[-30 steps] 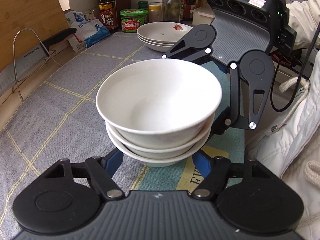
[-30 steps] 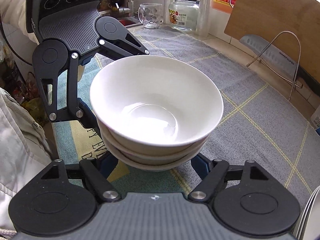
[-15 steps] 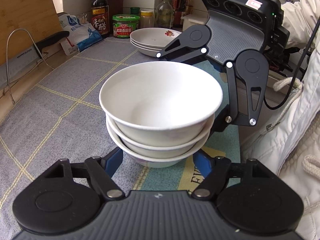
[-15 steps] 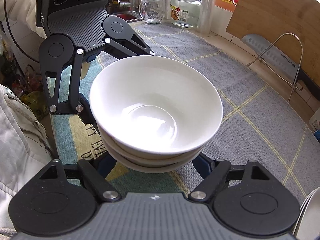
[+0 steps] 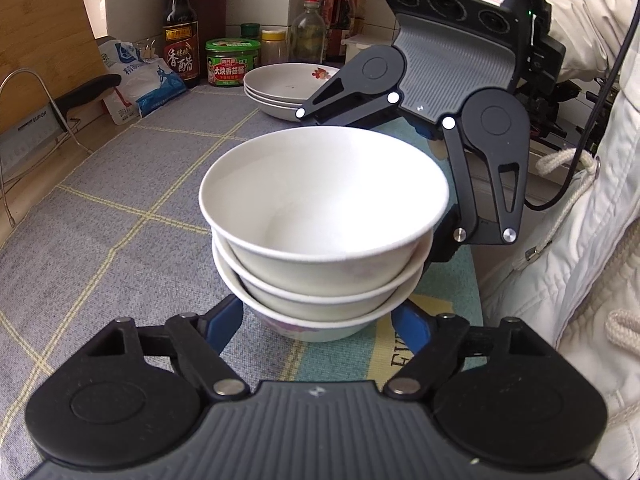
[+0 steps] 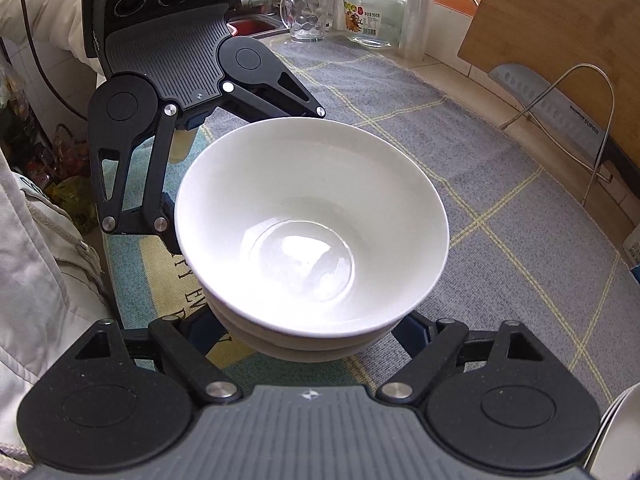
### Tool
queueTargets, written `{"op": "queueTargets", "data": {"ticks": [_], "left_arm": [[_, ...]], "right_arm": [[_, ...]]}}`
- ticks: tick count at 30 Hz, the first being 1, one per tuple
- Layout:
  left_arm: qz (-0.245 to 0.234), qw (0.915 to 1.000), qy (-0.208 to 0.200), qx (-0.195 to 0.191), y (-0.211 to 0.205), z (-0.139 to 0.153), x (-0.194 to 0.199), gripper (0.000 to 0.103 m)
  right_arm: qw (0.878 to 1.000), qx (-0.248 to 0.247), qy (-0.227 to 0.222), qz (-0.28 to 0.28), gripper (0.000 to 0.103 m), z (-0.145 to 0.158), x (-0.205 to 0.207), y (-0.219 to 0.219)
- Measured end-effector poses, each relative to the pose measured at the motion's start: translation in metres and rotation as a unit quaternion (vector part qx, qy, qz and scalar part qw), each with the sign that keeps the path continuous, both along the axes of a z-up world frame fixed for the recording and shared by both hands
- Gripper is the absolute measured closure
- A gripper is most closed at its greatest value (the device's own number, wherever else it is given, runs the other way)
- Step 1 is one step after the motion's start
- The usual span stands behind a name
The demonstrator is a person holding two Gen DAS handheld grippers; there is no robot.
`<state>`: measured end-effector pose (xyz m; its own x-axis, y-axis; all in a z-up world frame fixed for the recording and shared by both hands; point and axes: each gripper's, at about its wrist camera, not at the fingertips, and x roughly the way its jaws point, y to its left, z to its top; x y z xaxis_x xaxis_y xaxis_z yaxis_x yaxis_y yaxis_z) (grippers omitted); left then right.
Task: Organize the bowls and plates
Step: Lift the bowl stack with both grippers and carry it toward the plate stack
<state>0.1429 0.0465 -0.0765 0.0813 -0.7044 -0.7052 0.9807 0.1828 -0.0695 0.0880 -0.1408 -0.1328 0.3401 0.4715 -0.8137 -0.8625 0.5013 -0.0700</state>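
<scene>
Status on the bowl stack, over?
Left claw and right claw just opening, pads off. Stack of three bowls down on mat, between both. Nothing blocking; plates apart behind.

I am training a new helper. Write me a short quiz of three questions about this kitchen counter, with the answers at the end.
1. How many bowls are nested in the stack of bowls on the mat?
2. True or false: the top bowl holds food.
3. In the right wrist view, what stands just beside the glass jar at the far end of the counter?
A. a glass mug
B. a kettle
C. a frying pan

Key: 1. three; 2. false, it is empty and clean; 3. A.
</scene>
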Motion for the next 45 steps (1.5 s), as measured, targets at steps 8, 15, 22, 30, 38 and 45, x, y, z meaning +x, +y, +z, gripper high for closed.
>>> {"op": "queueTargets", "data": {"ticks": [8,15,22,30,38,45], "left_arm": [[-0.008,0.9999,0.003,0.007,-0.005,0.0,0.004,0.019],[-0.006,0.9999,0.0,0.01,-0.008,0.0,0.003,0.02],[-0.003,0.9999,-0.003,0.014,-0.009,0.003,-0.001,0.02],[0.002,0.9998,-0.01,0.019,-0.025,0.01,-0.003,0.02],[0.016,0.9994,-0.025,0.017,-0.067,0.026,-0.004,0.02],[0.023,0.999,-0.037,0.01,-0.117,0.042,-0.001,0.02]], "right_arm": [[1.0,0.004,0.001,-0.003,0.013,0.0,-0.001,-0.001],[1.0,0.006,0.001,-0.007,0.013,0.0,-0.001,-0.001],[1.0,0.008,0.002,-0.005,0.013,0.002,-0.002,-0.002],[1.0,0.013,-0.002,-0.003,0.013,0.012,-0.002,-0.017],[1.0,0.013,-0.014,0.009,0.013,0.027,0.006,-0.056],[0.999,0.014,-0.027,0.016,0.013,0.043,0.012,-0.106]]}}
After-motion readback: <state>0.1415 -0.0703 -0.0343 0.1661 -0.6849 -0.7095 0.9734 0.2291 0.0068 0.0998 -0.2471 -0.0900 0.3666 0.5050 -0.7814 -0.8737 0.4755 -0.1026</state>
